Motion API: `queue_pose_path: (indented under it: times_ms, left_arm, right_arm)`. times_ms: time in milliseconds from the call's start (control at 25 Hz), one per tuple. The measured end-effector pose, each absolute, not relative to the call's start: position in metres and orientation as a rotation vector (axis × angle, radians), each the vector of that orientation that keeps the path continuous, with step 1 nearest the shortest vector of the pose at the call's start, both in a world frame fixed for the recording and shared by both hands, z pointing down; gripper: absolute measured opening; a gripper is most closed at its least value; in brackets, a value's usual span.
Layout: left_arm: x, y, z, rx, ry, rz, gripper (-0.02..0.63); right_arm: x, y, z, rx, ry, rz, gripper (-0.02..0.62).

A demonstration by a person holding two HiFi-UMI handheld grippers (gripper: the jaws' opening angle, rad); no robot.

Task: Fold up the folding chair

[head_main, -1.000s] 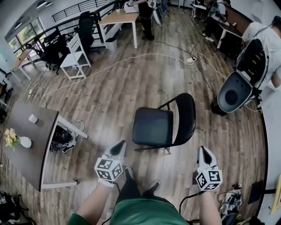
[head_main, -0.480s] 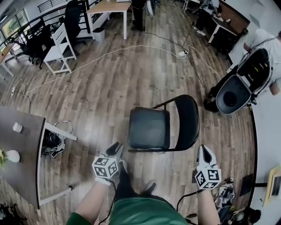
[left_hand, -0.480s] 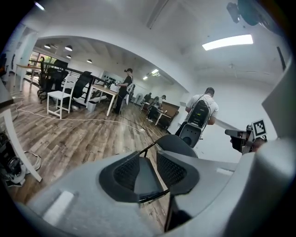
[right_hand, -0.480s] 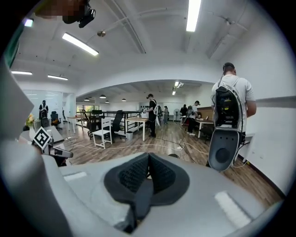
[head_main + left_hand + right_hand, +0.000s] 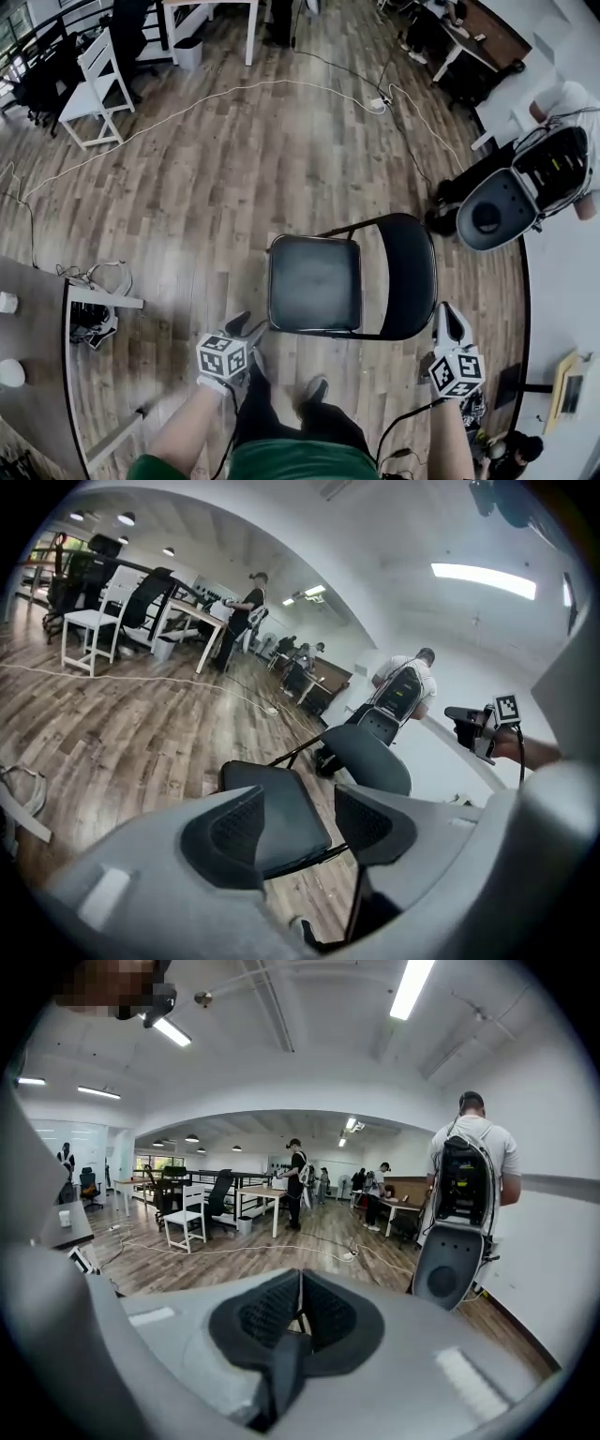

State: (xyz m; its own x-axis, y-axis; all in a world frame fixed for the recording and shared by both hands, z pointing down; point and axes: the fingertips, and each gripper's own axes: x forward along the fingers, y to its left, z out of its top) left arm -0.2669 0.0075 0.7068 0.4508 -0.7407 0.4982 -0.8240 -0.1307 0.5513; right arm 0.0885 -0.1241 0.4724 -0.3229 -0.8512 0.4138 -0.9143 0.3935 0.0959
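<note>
The chair [image 5: 375, 281] stands unfolded on the wood floor [image 5: 234, 169] in the middle of the scene, with its seat [image 5: 314, 281] to the left and its backrest [image 5: 410, 277] to the right. The left tongs [image 5: 247, 327] are near the near left corner of the seat and are opening. In the left gripper view the seat shows in the gap between the 2 jaws, but the pads do not touch it. The right tongs [image 5: 451, 317] are near the near end of the backrest. They are clenched on nothing, the 2 pads pressed together.
</note>
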Motion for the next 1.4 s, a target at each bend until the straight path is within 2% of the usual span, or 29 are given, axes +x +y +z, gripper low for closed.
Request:
queue_pose_path:
  times_ms: [120,200,600,840,960,1200,1400]
  left_arm:
    - [-0.261,0.002,0.749,1.849,-1.261,0.131,0.267]
    - [-0.262,-0.009,0.773,1.806,-1.242,0.130,0.284]
    - [-0.263,-0.034,0.871,1.550,-1.272,0.070,0.314]
    - [-0.253,-0.039,0.957,1.477,-1.253,0.056,0.319]
    - [-0.235,-0.042,0.994,1.460,-1.214,0.017,0.344]
    - [-0.234,-0.055,1.054,1.444,-1.149,-0.086,0.385]
    - [-0.214,-0.063,1.082,1.420,-1.040,-0.192,0.402]
  right_arm:
    - [0.102,-0.148,0.496,1.526,-2.239,0.297,0.013]
    - [0.110,-0.174,0.510,1.531,-2.237,0.358,0.068]
    - [0.161,-0.258,0.590,1.486,-2.119,0.385,0.136]
    - [0.184,-0.271,0.625,1.452,-2.046,0.416,0.163]
    - [0.199,-0.267,0.631,1.451,-2.020,0.480,0.180]
    - [0.203,-0.255,0.662,1.474,-2.083,0.665,0.269]
    - [0.202,-0.248,0.683,1.403,-2.076,0.725,0.270]
